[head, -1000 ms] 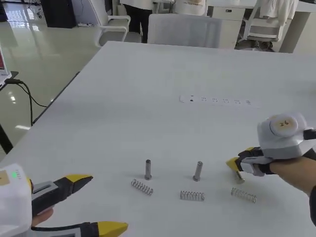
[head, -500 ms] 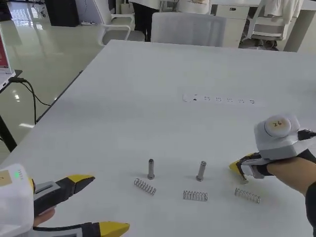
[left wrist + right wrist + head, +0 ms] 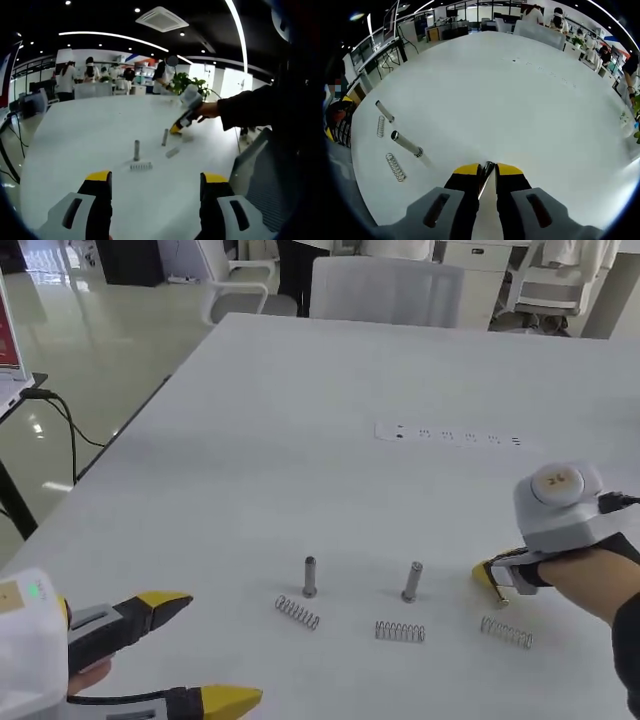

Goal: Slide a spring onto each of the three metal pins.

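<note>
Two metal pins stand upright on the white table, one to the left (image 3: 309,576) (image 3: 136,149) and one in the middle (image 3: 412,581) (image 3: 165,136) (image 3: 406,143). A third pin (image 3: 486,174) is clamped between the yellow tips of my right gripper (image 3: 497,583) (image 3: 488,171), which is shut on it low over the table's right side. Three springs lie flat in front of the pins: left (image 3: 297,612), middle (image 3: 400,631) and right (image 3: 506,632). My left gripper (image 3: 195,650) (image 3: 156,177) is open and holds nothing, near the front left edge, well short of the left pin.
A strip of sockets (image 3: 447,436) is set into the table further back. The table's left edge (image 3: 120,435) drops to the floor, where a cable (image 3: 60,430) hangs. Chairs (image 3: 385,290) stand at the far end.
The head camera has tipped, so everything sits slightly lower and to the right. The right gripper stays shut on the third pin. The left gripper has not moved.
</note>
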`<state>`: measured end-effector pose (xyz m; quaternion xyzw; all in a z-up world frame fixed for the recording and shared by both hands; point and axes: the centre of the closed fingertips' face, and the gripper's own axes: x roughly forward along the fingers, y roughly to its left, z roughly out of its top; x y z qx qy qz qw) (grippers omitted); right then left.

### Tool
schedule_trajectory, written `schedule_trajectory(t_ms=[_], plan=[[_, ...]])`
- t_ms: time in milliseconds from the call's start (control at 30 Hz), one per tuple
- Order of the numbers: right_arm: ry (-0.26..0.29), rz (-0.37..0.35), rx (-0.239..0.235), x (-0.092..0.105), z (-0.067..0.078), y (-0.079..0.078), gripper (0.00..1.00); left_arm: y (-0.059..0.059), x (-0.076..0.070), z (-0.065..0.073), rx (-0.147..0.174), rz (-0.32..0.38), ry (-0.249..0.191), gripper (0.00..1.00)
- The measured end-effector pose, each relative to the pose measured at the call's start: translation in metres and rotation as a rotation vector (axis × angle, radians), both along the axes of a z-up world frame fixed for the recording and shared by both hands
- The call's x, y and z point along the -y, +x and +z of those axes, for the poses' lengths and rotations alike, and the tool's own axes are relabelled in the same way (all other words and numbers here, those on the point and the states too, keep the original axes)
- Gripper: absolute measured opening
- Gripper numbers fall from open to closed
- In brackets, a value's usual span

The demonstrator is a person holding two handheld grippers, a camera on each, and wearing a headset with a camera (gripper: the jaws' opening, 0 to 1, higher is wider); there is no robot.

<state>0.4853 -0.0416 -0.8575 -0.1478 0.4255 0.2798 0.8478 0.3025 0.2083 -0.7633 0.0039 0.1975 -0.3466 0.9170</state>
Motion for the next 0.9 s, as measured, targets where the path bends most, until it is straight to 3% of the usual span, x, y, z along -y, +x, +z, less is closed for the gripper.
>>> schedule_trajectory(t_ms=[133,200,433,667,900], plan=[[-0.002,-0.008,0.000,-0.001,0.000,-0.001,0.09,0.001,-0.001,0.000,0.000,0.003,-0.005,0.67],[-0.029,0.008,0.008,-0.002,0.000,0.000,0.09,0.002,-0.001,0.000,-0.001,0.003,-0.005,0.67],[-0.065,-0.018,-0.023,-0.003,-0.001,0.001,0.05,0.002,0.000,0.000,0.000,-0.004,-0.006,0.66],[-0.011,-0.067,-0.063,-0.003,0.000,-0.007,0.04,0.002,-0.002,0.005,0.011,-0.001,-0.006,0.66],[0.046,-0.077,-0.020,-0.003,0.013,-0.014,0.04,0.001,-0.001,0.007,0.015,-0.006,-0.003,0.66]])
